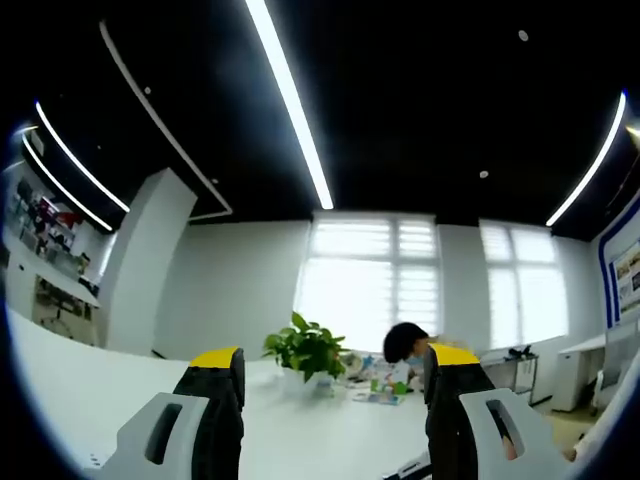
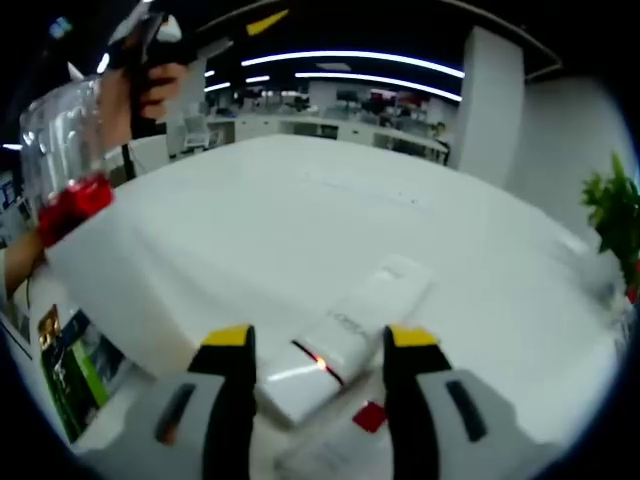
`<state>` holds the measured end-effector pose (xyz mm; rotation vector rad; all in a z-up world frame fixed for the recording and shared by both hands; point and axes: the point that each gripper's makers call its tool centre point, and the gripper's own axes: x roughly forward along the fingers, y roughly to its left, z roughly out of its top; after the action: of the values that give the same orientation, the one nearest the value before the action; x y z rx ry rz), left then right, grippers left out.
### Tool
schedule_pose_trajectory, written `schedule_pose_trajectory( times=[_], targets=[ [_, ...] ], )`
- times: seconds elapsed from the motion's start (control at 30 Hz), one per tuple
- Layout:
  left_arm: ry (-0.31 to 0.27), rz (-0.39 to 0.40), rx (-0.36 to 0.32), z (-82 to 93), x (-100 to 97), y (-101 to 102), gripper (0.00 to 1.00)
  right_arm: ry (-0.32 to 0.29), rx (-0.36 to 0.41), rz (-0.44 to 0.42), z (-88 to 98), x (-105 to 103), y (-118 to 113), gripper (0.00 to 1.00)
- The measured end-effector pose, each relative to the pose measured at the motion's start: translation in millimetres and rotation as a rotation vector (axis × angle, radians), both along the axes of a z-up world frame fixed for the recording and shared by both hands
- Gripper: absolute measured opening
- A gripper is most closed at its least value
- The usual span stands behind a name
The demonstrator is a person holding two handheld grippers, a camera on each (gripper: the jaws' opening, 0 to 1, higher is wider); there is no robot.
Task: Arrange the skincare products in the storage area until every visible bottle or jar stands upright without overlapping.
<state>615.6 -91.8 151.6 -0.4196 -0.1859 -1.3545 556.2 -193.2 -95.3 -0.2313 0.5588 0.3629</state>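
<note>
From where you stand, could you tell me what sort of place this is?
Most likely an open-plan office. A long white table runs through it, with rows of desks behind under long ceiling strip lights. A leafy green potted plant stands before tall windows with white blinds.

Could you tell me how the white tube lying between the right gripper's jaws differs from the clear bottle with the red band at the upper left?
The white tube lies flat on the white table, while the clear bottle is lifted off the table, roughly upright. The tube is opaque white with a thin red stripe; the bottle is see-through with a wide red band at its lower part. The tube sits between the right gripper's open jaws, ungripped; a hand is at the bottle's top.
</note>
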Motion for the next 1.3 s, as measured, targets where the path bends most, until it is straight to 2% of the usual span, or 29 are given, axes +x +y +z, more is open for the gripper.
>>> schedule_pose_trajectory(
  times=[0.07, 0.17, 0.23, 0.5, 0.53, 0.6, 0.67, 0.77, 0.9, 1.07, 1.17, 1.3],
  targets=[
    [0.005, -0.034, 0.005, -0.3, -2.5, -2, 0.75, 0.005, 0.007, -0.002, -0.5, -1, -2, 0.5],
    [0.036, -0.054, 0.006, -2.7, -4.5, -4, 0.75, 0.021, 0.057, 0.015, -2.3, -3, -4, 0.53],
    [0.048, -0.062, 0.013, -4.7, -6.5, -6, 0.75, 0.031, 0.064, 0.006, -2.2, -2, -10, 0.55],
    [-0.043, -0.062, 0.101, -14.4, -21.6, -23, 0.74, 0.123, 0.087, 0.082, -9.1, 0, -15, 0.56],
    [-0.054, -0.071, 0.095, -13.1, -25.5, -24, 0.74, 0.138, 0.081, 0.074, -9.6, 0, -16, 0.56],
    [-0.037, -0.104, 0.064, -8.2, -31.4, -23, 0.74, 0.151, 0.038, 0.094, -9.4, 1, -13, 0.56],
    [-0.042, -0.103, 0.073, -7.8, -32.9, -24, 0.74, 0.169, 0.031, 0.097, -11.9, 4, -11, 0.56],
    [-0.068, -0.082, 0.082, -8.5, -32.2, -22, 0.75, 0.242, 0.063, 0.128, -21.4, 4, -2, 0.54],
    [-0.015, -0.107, 0.046, -3.7, -27.9, -18, 0.77, 0.254, 0.03, 0.127, -21.2, 13, -7, 0.52],
    [-0.02, -0.094, 0.039, -2.5, -25.9, -17, 0.77, 0.266, -0.014, 0.144, -22.9, 12, -11, 0.47],
    [-0.021, -0.118, 0.027, -1.5, -27.1, -17, 0.77, 0.25, -0.011, 0.155, -22.1, 14, -14, 0.38],
    [-0.028, -0.115, 0.058, -7.5, -26.5, -20, 0.77, 0.23, -0.012, 0.172, -20.1, 11, -8, 0.34]
  ],
)
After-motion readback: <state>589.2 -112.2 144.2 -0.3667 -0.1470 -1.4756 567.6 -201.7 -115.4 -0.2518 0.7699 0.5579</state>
